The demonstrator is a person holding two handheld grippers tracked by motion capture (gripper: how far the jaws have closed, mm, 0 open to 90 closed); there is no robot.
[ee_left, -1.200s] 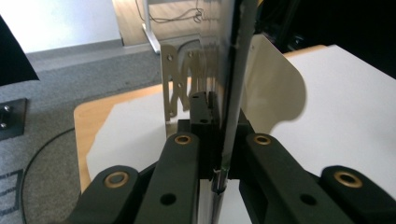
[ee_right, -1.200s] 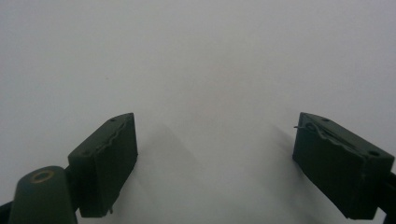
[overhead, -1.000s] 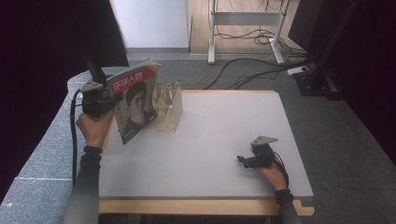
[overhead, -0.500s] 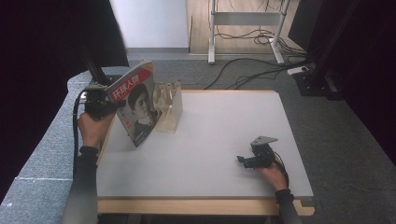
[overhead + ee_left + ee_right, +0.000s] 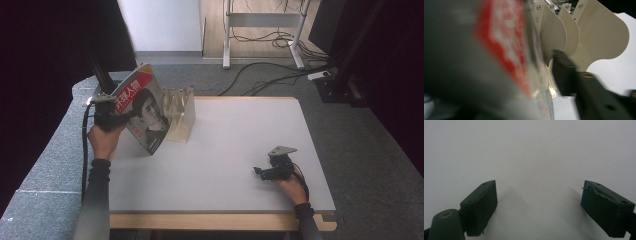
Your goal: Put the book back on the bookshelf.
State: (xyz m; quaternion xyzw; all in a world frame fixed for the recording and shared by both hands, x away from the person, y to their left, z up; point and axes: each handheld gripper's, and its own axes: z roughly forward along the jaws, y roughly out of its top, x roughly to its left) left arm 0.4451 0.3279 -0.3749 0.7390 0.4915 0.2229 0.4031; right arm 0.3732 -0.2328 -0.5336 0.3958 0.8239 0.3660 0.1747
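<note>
Jaws of left gripper [image 5: 129,116] have just been opening, magazine [image 5: 141,111] between them, w/ grip loosening; magazine is tilting, its lower corner resting on desk [image 5: 240,135], beside rack [image 5: 181,114]. Right gripper [image 5: 261,171] is lying on desk, jaws open, nothing between.

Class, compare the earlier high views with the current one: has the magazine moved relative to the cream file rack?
Yes. The magazine has tipped further and sunk, its lower corner sliding out along the table, away from the cream file rack.

Magazine [image 5: 145,112] left of rack [image 5: 181,117] (touching)
</note>
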